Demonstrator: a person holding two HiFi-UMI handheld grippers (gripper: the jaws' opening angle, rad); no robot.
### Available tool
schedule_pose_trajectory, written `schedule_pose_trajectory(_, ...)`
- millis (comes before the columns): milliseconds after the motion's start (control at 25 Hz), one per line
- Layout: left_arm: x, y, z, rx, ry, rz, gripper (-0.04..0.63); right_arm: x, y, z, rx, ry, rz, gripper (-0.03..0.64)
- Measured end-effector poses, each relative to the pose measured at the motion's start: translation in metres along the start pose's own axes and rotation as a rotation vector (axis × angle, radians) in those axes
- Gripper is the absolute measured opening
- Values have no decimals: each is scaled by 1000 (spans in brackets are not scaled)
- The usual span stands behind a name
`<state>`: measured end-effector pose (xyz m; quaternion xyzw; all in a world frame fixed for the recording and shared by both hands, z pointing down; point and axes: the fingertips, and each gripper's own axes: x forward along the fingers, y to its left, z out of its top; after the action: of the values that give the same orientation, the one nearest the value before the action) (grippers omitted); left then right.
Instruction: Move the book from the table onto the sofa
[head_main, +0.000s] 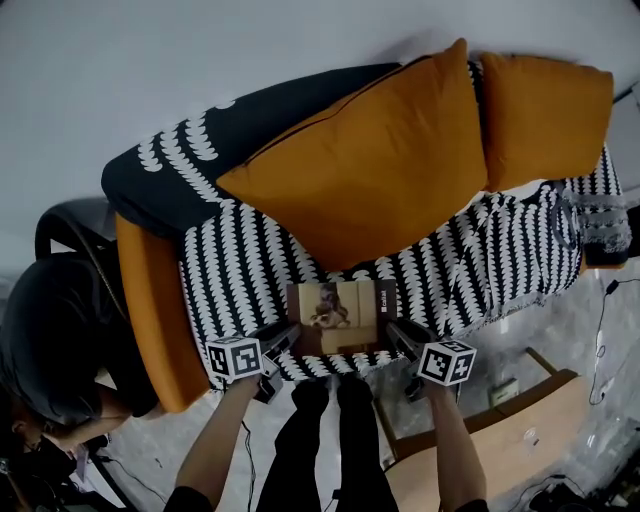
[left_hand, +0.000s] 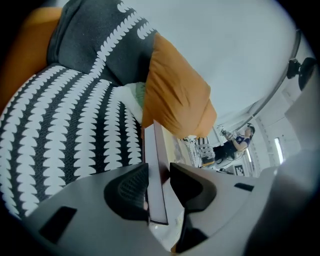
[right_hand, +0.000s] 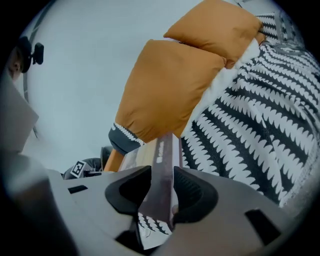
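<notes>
Over black-and-white patterned sofa (head_main: 240, 260), holding book (head_main: 340, 315) by both ends.
Pinching the book's left edge in the jaws of left gripper (head_main: 285, 340) and its right edge in the jaws of right gripper (head_main: 398, 338), each pair clamping both faces; carrying it flat, cover up, at the seat's front part, just before large orange cushion (head_main: 370, 170); resting on the seat or just above it, not showing clearly.
</notes>
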<state>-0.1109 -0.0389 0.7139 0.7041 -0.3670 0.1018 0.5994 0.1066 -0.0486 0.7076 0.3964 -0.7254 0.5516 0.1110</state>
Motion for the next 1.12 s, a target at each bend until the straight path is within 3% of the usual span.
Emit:
schedule_pose_trajectory(160, -4, 20, -6, 31, 10, 83, 137, 0, -8, -14, -6, 21, -53, 149)
schedule_pose_trajectory(440, -14, -2, 0, 72, -10, 62, 135, -14, 1, -12, -24, 29, -30, 147)
schedule_pose_trajectory(680, -46, -77, 19, 189, -49, 22, 90, -48, 60, 15, -78, -33, 23, 85)
schedule_pose_trajectory(1120, -125, -238, 40, 378, -152, -39, 32, -125, 215, 57, -238, -129, 143, 48)
